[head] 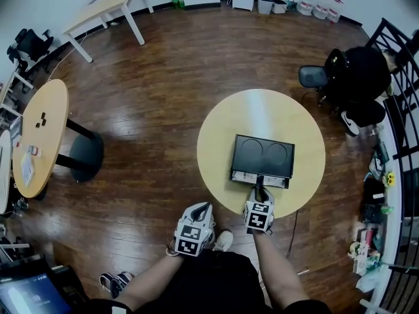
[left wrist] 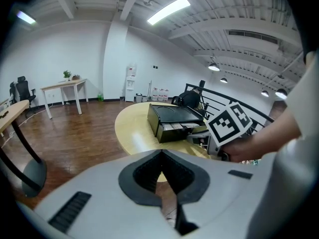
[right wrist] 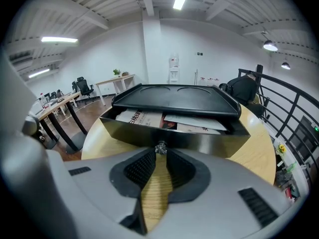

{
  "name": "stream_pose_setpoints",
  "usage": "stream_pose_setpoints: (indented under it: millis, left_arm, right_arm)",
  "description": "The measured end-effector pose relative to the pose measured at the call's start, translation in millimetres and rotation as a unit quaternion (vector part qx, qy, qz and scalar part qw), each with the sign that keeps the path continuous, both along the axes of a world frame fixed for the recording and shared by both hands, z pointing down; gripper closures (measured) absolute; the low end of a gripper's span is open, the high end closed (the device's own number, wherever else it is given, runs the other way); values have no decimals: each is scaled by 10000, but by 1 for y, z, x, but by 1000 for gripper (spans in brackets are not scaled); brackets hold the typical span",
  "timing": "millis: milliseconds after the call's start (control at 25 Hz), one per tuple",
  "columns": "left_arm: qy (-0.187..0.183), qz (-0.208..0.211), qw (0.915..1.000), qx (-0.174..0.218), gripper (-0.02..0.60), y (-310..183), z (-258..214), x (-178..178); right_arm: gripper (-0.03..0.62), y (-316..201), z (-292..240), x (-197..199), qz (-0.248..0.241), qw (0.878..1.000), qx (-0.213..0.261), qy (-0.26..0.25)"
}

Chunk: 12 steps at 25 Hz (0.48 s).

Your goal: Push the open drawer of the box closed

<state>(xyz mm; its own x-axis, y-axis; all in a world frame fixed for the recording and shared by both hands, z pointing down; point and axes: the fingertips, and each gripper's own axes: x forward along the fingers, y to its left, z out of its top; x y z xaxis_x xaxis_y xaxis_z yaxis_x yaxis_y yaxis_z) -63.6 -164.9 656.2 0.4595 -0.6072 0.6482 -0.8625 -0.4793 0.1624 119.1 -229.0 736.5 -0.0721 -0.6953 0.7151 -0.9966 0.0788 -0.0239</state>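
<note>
Now the right gripper (right wrist: pixel 159 154) pinches the drawer knob (right wrist: pixel 160 147) — push straight, level, into the black box (right wrist: pixel 174 99); left gripper (left wrist: pixel 162 154) hangs aside, jaws together, empty.

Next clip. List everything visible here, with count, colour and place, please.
Round light-wood table: one, tan, centre.
Black box with open drawer: one, on that table.
Printed papers: several, white, inside the drawer.
Small metal knob: one, silver, drawer front.
Oval wooden table: one, tan, left edge.
White desk: one, top left.
Black office chair: one, right, by a black railing.
Left gripper: grey, jaws together, beside the round table.
Right gripper: grey, tips closed on the knob.
</note>
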Motion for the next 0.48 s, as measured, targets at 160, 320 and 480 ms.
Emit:
stream_pose_setpoints:
  millis: [160,320,480]
  left_arm:
    - [10,55,10000,-5,581,-1,-3,5]
    - [-16,72,10000,9,581,-2,-2,5]
    - [-65,71,10000,-4,581,1,0,4]
  right_arm:
    - [523,-6,-2,1,8,10000,3,-7]
    - [523,-11,-4,1,-12,10000,22,-52]
    - [523,-13,-2,1,-52,10000,18,-30]
